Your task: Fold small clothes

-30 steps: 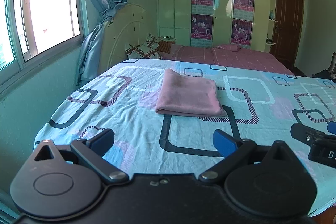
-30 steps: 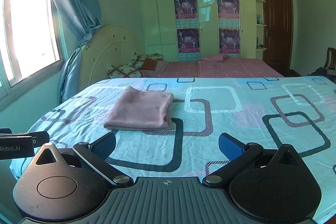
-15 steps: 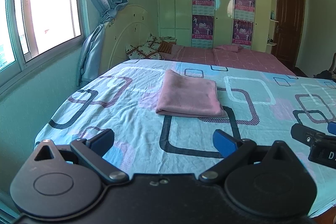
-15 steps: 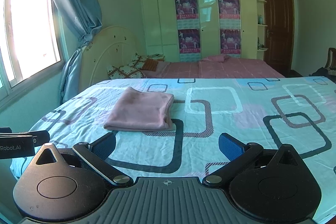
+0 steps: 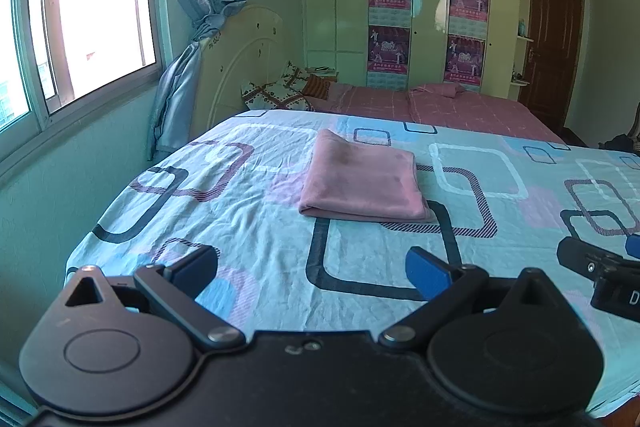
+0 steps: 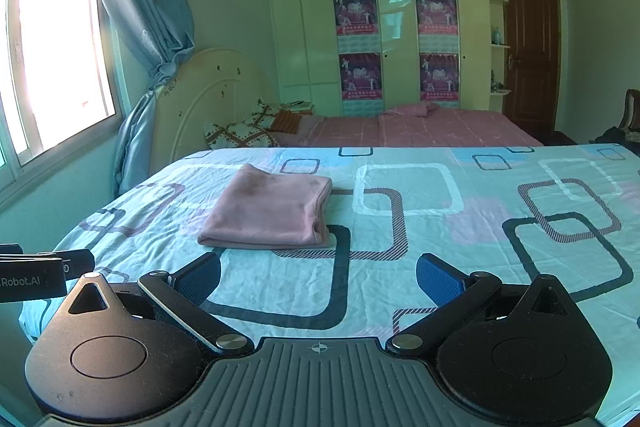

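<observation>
A pink cloth lies folded into a neat rectangle on the patterned bed sheet; it also shows in the right wrist view. My left gripper is open and empty, held back over the near part of the bed, apart from the cloth. My right gripper is open and empty too, near the front edge, to the right of the cloth. The right gripper's body shows at the right edge of the left wrist view. The left gripper's body shows at the left edge of the right wrist view.
A second bed with a pink cover and pillows stands behind. A window and blue curtain are on the left. A wardrobe wall and a brown door are at the back.
</observation>
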Demonstrator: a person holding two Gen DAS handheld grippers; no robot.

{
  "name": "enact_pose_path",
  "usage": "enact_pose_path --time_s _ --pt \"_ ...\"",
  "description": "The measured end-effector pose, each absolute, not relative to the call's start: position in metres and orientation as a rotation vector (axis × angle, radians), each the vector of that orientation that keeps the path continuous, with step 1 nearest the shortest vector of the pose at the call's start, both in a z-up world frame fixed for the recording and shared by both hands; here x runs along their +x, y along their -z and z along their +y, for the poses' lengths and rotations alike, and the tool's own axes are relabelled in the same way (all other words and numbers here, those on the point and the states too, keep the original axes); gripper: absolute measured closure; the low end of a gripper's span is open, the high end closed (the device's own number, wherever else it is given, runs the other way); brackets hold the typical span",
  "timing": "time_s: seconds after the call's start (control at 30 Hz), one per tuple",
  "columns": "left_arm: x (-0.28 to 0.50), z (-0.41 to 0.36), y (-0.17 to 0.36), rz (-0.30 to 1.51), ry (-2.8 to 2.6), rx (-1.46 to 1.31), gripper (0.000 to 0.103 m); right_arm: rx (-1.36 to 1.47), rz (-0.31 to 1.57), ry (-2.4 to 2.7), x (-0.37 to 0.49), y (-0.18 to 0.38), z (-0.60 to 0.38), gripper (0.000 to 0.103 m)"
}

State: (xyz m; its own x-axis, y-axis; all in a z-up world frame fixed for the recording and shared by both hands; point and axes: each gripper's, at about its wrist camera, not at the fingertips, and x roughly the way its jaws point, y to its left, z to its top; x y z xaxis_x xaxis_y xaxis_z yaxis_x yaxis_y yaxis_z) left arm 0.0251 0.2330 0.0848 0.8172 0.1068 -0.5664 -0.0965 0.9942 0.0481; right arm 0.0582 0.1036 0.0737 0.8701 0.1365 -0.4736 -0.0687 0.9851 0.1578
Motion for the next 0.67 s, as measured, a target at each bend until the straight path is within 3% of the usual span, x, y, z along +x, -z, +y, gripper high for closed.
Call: enact_pose_path --time_s 0.67 --pt "0.048 0.239 -0.074 0.547 -0.092 0.028 0.003 0.142 0.536 -0.090 0.079 -0.063 0.109 0.000"
